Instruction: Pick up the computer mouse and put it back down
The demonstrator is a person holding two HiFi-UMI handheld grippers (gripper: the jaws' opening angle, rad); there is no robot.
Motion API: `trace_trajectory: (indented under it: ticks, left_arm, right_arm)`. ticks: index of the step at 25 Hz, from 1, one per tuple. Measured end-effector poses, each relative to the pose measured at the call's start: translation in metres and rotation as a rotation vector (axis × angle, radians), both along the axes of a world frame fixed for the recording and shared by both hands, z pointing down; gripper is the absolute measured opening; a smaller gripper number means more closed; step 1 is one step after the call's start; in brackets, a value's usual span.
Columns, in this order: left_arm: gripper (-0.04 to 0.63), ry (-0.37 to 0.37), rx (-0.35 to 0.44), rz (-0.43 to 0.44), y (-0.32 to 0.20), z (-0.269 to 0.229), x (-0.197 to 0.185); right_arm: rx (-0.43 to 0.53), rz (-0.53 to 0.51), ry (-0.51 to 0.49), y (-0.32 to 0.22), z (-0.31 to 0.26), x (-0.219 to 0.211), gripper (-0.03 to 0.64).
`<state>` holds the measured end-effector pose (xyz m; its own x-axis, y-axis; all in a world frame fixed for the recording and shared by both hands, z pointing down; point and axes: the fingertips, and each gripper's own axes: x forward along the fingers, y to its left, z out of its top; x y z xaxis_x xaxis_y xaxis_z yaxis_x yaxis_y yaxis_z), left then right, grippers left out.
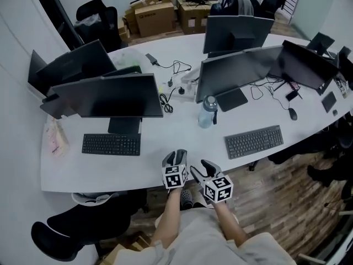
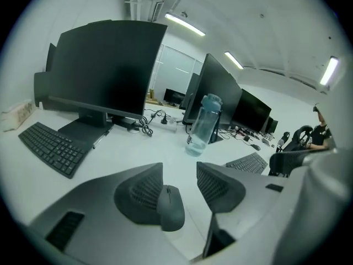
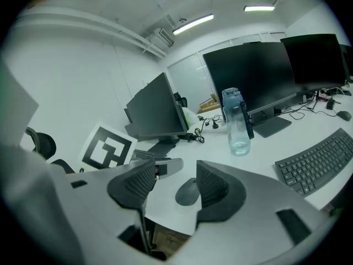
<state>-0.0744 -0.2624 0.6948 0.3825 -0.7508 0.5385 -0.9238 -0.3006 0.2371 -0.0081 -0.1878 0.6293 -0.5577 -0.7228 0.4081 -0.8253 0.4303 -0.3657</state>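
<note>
Lying flat on the table point(image 1: 99, 170) near its front edge, the computer mouse point(image 2: 171, 207) is not picked up yet. The left gripper point(image 2: 179, 174) has its jaws spread, with the mouse right by one jaw, not squeezed. The right gripper point(image 3: 176, 173) is spread too and holds nothing. So I think the lifting and the putting down are both left to do. Black and white squares mark each cube point(image 1: 174, 176). Far back, the print on the brown boxes point(image 1: 154, 16) is too small to read.

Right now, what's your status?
Left gripper open, right gripper open. Dark grey computer mouse lies on white table, ungripped. Nothing in the way.
</note>
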Motion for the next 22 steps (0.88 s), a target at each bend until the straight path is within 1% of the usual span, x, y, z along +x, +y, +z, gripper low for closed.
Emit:
trace_trajectory:
  ticks: [2,5,10,13,16,18,19,20,22]
  left_arm:
    - [0.196,-0.019,-0.006,0.029,0.003,0.008,0.000]
    - [0.196,-0.037,-0.004,0.047,0.004,0.019,-0.001]
    - [0.198,-0.002,-0.033,0.045,0.006,0.025,-0.004]
    - [0.198,-0.036,-0.030,0.064,0.014,0.030,-0.004]
    - [0.199,-0.079,-0.026,0.098,0.017,0.044,0.001]
    - [0.199,-0.092,-0.025,0.114,0.017,0.049,0.005]
    - [0.199,-0.101,-0.026,0.118,0.018,0.049,0.006]
    - [0.199,-0.112,-0.029,0.118,0.019,0.050,0.005]
    - [0.199,-0.126,-0.034,0.110,0.023,0.052,0.004]
  right_arm:
    - [0.004,0.003,-0.001,-0.005,0.004,-0.006,0.238]
    - [0.000,0.023,0.005,-0.007,0.013,-0.010,0.239]
    - [-0.070,0.069,0.015,0.007,0.034,-0.002,0.239]
    - [-0.096,0.117,0.014,0.015,0.042,0.011,0.238]
    - [-0.076,0.199,0.011,0.008,0.046,0.025,0.236]
    - [-0.065,0.274,0.046,0.004,0.046,0.037,0.216]
    - [-0.063,0.296,0.070,0.004,0.046,0.041,0.217]
    - [-0.063,0.301,0.089,0.005,0.045,0.041,0.221]
    - [-0.071,0.276,0.107,0.006,0.046,0.038,0.227]
